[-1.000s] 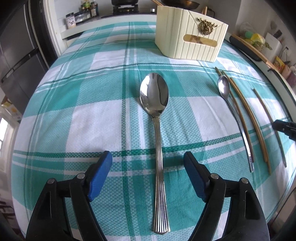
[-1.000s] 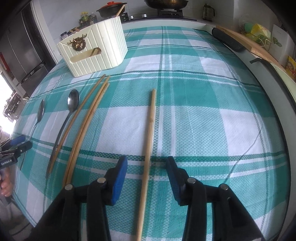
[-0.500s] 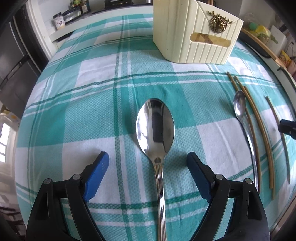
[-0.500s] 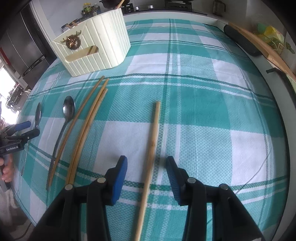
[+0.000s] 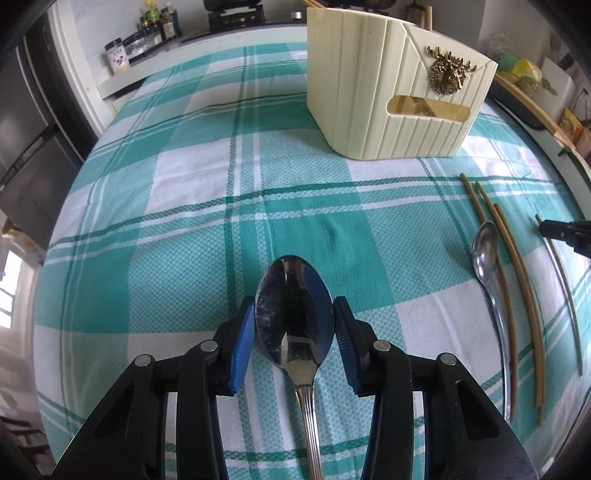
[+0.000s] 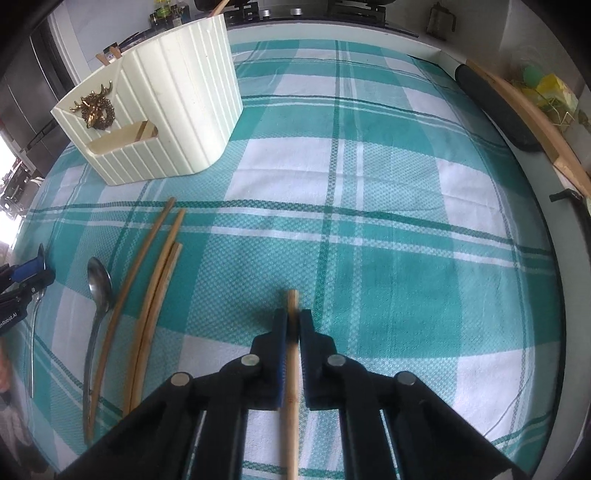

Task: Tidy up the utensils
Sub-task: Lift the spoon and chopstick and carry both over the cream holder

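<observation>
The left tongs are closing around the bowl of a large steel spoon, which lies on the checked teal cloth of the worktop; the blue pads sit right at the bowl's two edges, and whether they already press on it cannot be told for sure. The spoon's ribbed handle runs back beneath the tongs toward the camera.

The right tongs are clenched on a single bamboo chopstick near its far end, with the tip just poking out past the pads. The rest of the stick runs back under the tongs, lying on the cloth.

Farther out, between the two tongs, a small spoon lies beside three more chopsticks, all pointing roughly toward the holder. The small spoon touches or overlaps the nearest stick along its handle.

Beyond them stands the cream ribbed utensil holder, upright on the cloth, with a gold stag ornament on its front and a slot window below it. At the far edge of the worktop are jars and bottles on a ledge.
</observation>
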Demonstrator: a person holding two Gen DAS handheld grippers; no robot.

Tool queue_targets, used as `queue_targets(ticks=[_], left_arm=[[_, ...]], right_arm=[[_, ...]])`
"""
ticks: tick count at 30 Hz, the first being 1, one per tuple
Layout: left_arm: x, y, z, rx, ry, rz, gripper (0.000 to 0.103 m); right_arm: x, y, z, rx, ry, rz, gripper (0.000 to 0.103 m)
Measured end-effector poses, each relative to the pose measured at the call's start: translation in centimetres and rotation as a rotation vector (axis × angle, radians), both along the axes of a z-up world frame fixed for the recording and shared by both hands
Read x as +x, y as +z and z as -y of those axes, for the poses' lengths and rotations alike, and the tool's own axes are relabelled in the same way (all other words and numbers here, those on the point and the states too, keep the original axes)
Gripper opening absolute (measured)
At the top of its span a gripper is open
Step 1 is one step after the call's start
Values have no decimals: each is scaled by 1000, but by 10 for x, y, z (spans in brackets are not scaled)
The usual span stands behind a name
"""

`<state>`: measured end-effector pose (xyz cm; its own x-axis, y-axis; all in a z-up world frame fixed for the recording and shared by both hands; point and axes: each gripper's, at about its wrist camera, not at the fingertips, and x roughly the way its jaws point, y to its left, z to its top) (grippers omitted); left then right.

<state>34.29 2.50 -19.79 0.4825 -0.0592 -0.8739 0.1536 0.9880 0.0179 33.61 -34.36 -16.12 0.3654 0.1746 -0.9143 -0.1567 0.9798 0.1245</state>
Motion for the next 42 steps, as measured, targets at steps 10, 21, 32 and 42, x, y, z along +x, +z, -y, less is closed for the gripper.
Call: queue_targets(ticks=[10,21,32,42], left_arm=[[-34,47,-14,-32,24,135,42],[-85,109,-27,-94,24,274,42],[-104,148,-28,-151,14,353,42],[-88,181,-29,-191,-9,380,42]], right_arm=[[-39,56,8,88,-3,159,6],[-97,125,13,162,26,358,6],[-131,173,10,173,18,574,6],[-111,210,6,186,7,672,6]])
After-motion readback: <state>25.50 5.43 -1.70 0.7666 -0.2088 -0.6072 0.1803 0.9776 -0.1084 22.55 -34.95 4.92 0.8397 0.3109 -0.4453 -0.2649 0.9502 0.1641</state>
